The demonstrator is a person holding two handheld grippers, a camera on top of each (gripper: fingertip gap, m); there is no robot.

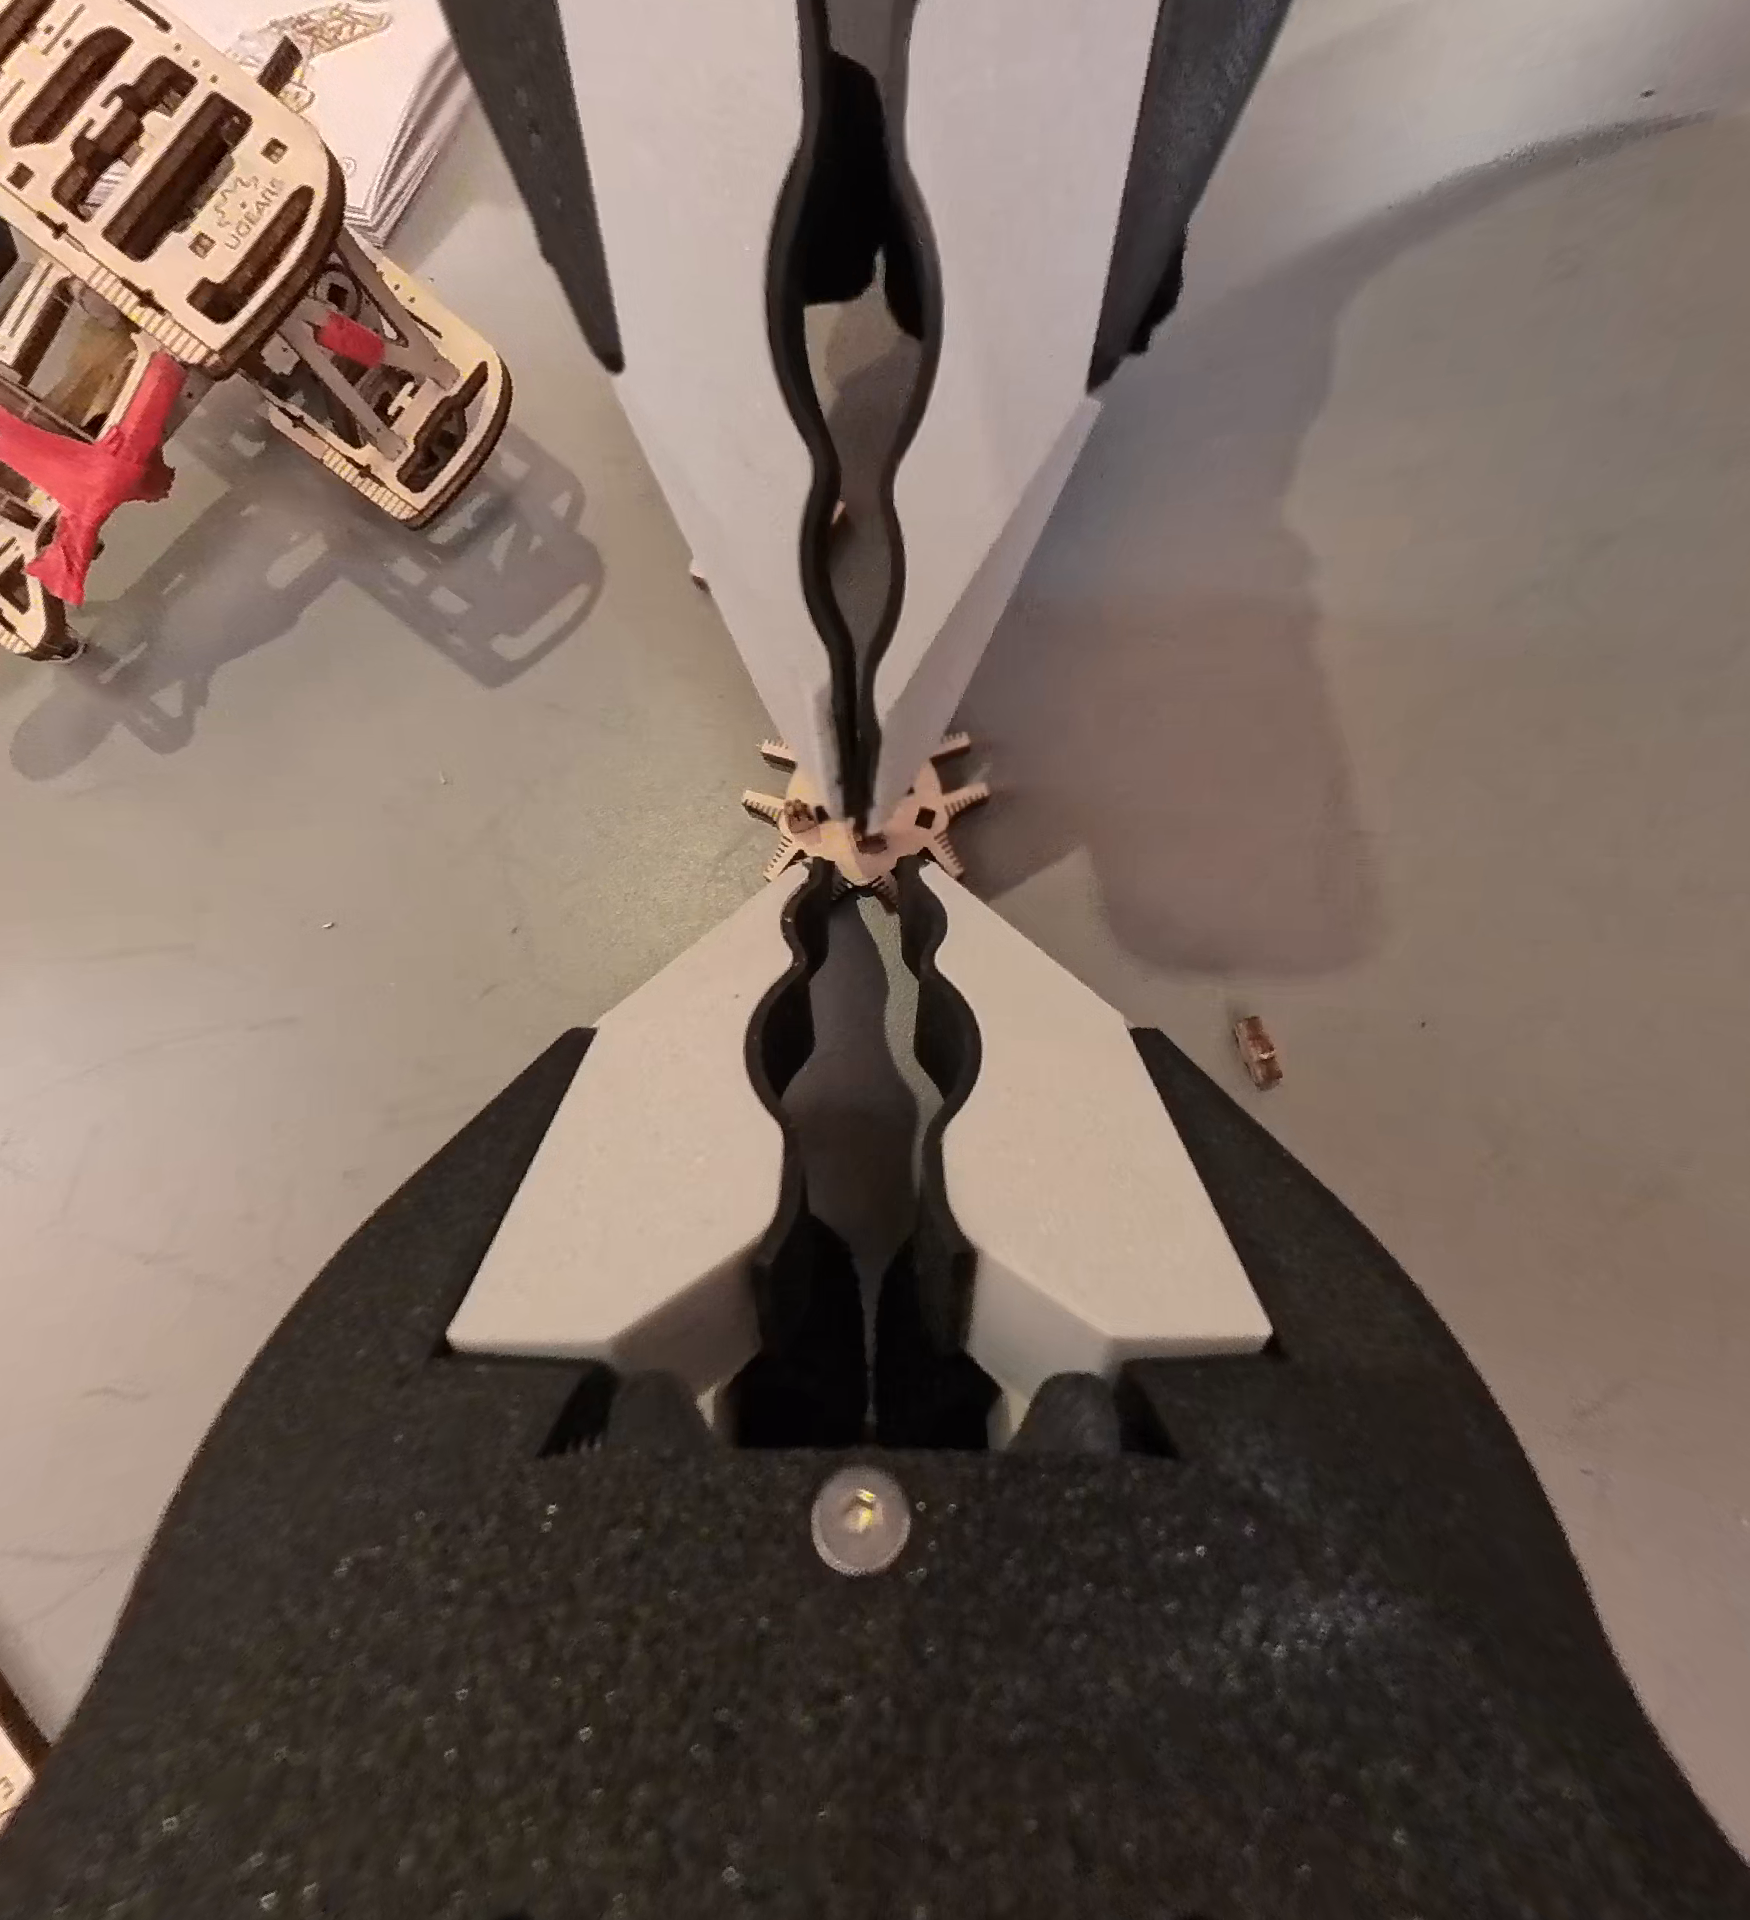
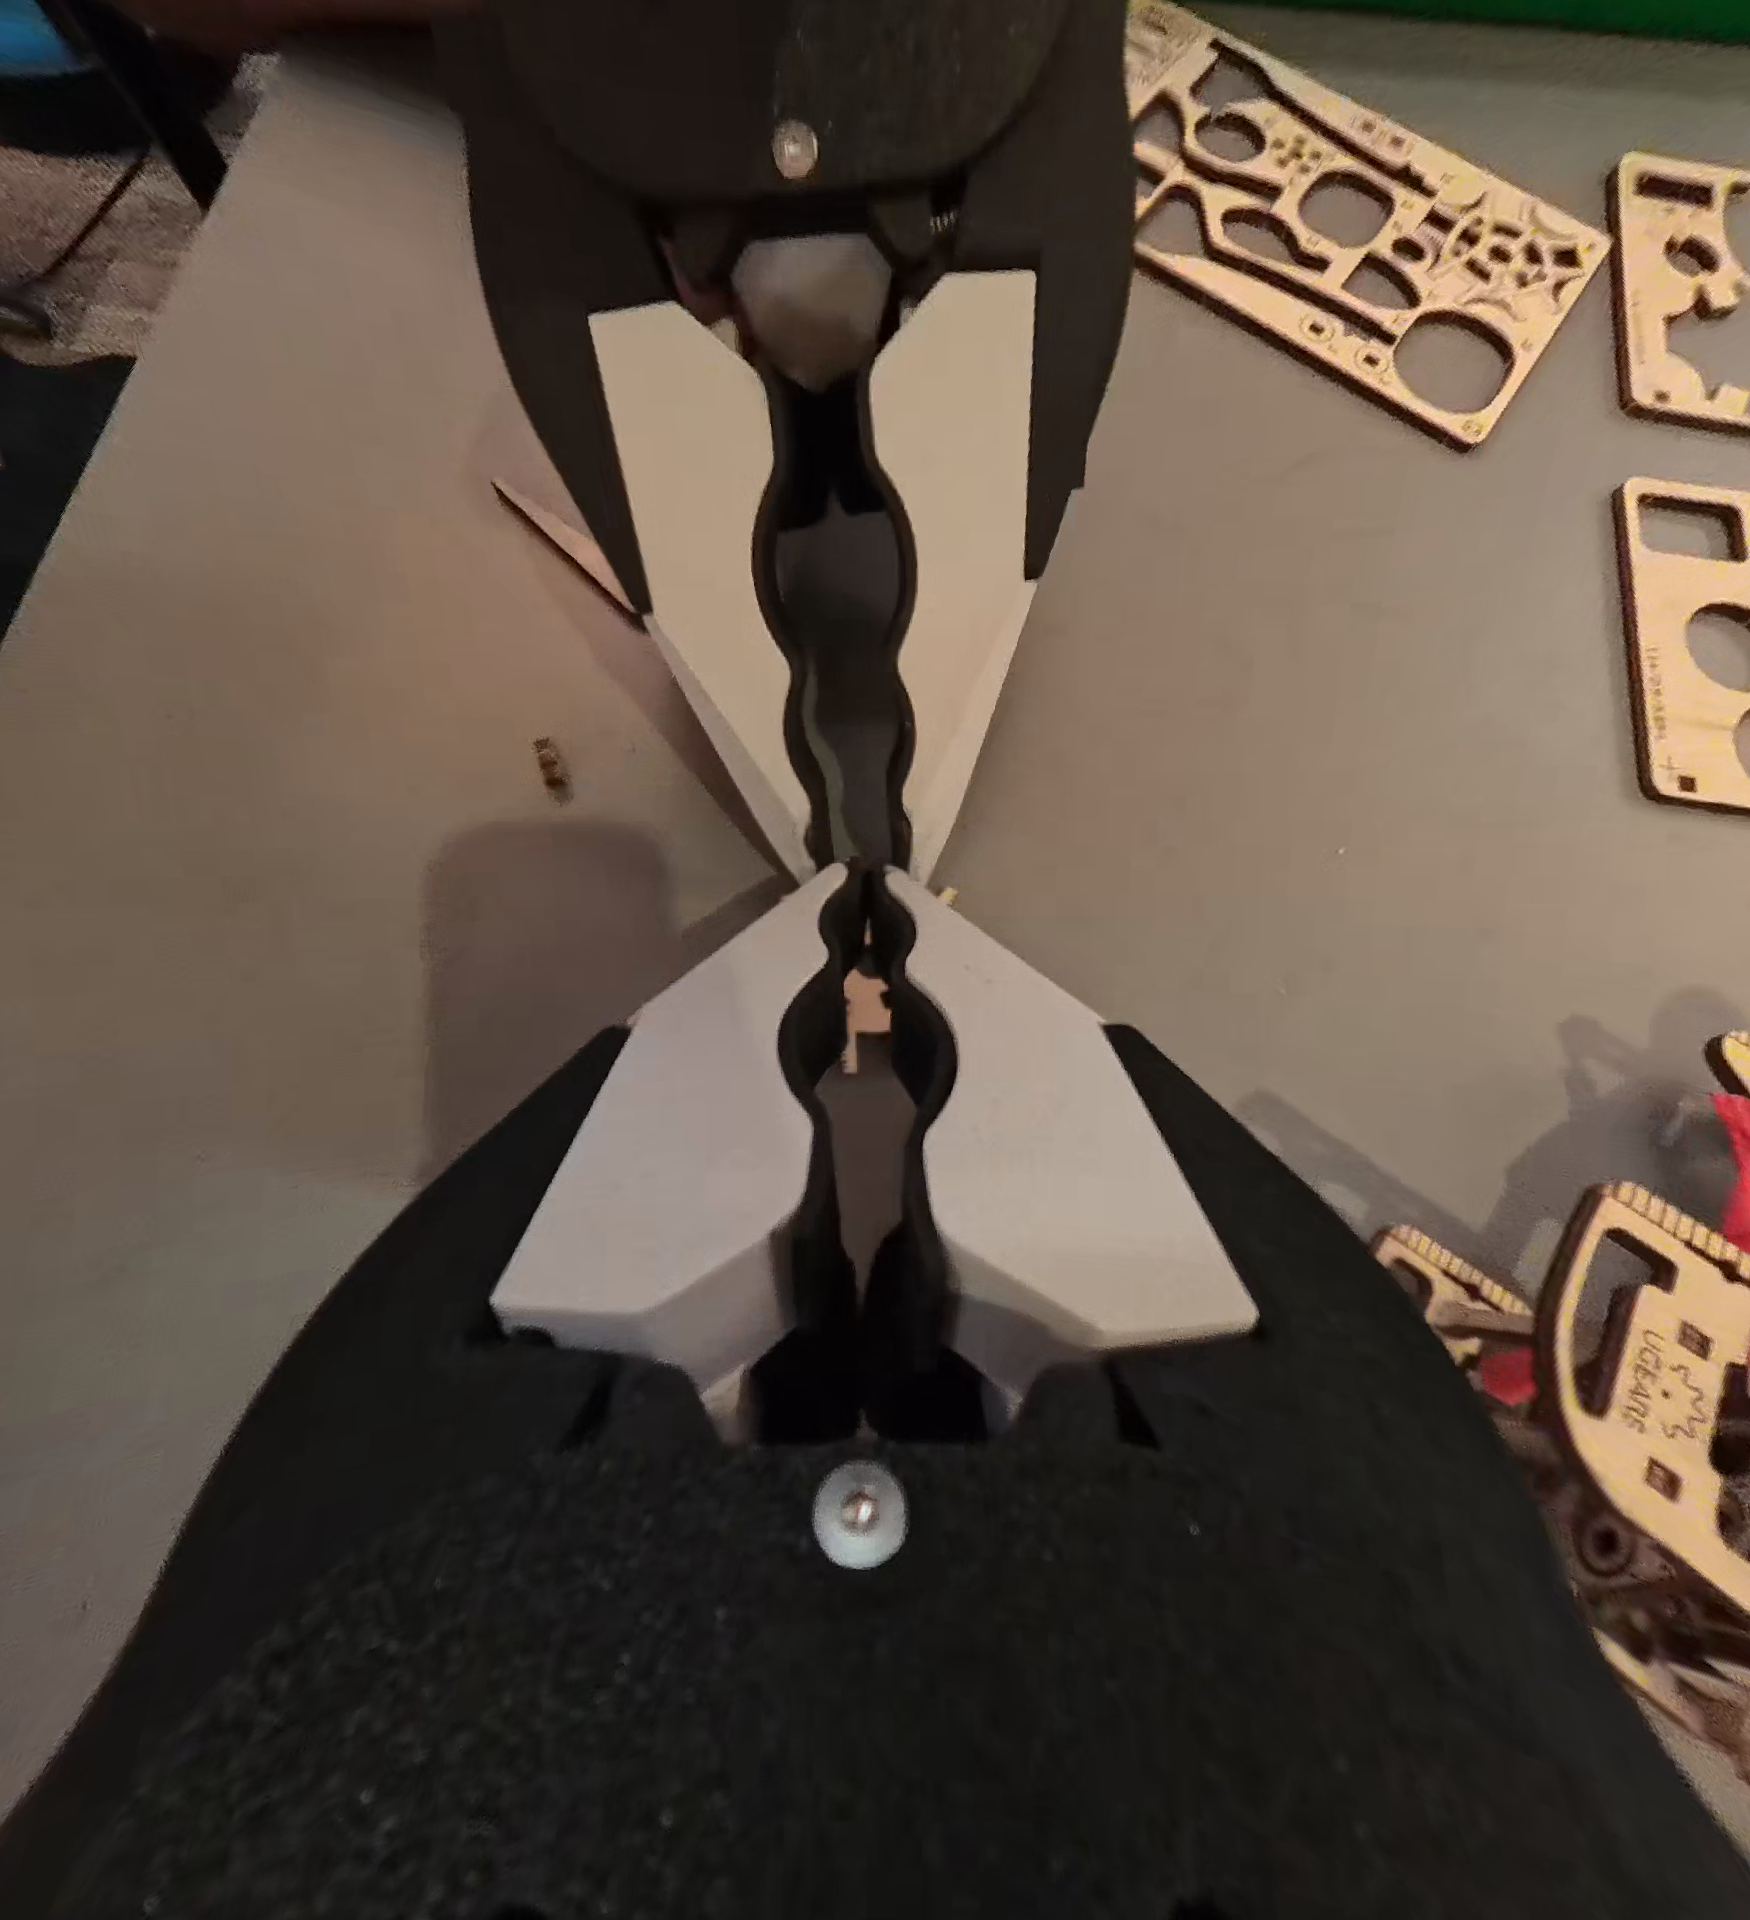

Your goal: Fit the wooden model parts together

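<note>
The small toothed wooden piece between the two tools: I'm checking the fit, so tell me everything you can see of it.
The small toothed wooden piece is pale laser-cut plywood with dark burnt edges, a hub with short comb-toothed arms radiating outward and a small square hole in it. It is held above the grey table, pinched between the left tool from below in the left wrist view and the right tool opposite. Its middle is hidden by their tips.

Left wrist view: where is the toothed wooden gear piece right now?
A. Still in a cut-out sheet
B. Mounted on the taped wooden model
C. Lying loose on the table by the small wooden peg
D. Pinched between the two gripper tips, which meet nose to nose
D: the toothed wooden gear piece sits where the left gripper and right gripper tips meet, away from the taped wooden model.
</note>
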